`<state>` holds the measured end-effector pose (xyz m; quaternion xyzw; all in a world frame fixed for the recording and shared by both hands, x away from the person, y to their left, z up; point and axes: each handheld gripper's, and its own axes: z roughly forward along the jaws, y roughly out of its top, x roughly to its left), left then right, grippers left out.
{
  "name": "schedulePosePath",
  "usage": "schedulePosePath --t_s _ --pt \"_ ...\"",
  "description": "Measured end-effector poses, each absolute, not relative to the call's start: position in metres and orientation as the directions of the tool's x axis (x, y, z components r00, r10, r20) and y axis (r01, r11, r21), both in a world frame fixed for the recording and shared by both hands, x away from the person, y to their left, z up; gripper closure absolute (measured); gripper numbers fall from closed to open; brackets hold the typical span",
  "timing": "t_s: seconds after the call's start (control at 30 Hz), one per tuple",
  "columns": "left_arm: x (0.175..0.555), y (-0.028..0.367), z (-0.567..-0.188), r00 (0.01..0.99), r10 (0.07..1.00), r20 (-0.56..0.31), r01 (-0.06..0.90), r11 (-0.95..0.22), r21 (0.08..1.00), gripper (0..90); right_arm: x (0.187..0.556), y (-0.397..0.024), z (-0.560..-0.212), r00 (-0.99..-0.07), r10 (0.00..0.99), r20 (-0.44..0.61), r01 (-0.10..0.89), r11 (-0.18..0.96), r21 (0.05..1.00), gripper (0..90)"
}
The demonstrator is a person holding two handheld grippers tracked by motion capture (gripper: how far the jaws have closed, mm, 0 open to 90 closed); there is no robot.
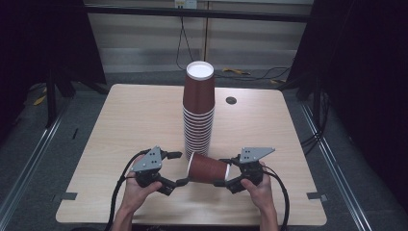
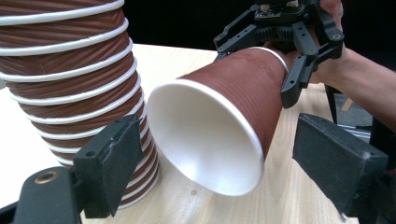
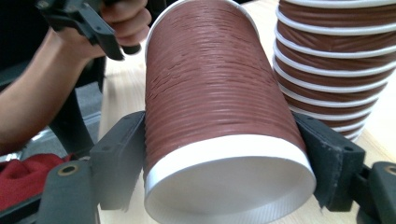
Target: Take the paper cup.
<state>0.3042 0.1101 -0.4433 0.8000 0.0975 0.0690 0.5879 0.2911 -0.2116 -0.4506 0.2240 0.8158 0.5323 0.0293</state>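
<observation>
Here the brown ribbed paper cup lies sideways above the bench, base clamped in the right tool, mouth facing the released left tool beside the tall cup stack.

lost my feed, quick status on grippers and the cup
Right gripper shut on cup, held sideways above table. Left gripper open at cup's mouth. Stack just behind, close.

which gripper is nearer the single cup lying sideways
Right. The right gripper clamps the cup at its base; the left gripper is open just off its mouth, not touching.
</observation>
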Motion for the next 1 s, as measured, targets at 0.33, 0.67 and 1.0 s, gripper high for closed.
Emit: schedulePosePath --t_s 0.33,0.67,1.0 --pt "0.306 0.106 -0.447 0.974 0.227 -0.014 0.079 -0.281 0.956 15.5 0.288 -0.212 -0.457 -0.905 0.372 0.205 0.322 0.288 0.902 23.4" --pt "0.308 0.104 -0.452 0.975 0.215 -0.051 0.101 -0.231 0.968 15.5 0.287 -0.213 -0.457 -0.911 0.362 0.198 0.298 0.245 0.923 23.5" --pt "0.311 0.101 -0.456 0.978 0.200 -0.064 0.115 -0.255 0.960 12.7 0.287 -0.213 -0.455 -0.921 0.334 0.202 0.287 0.230 0.930 23.6"
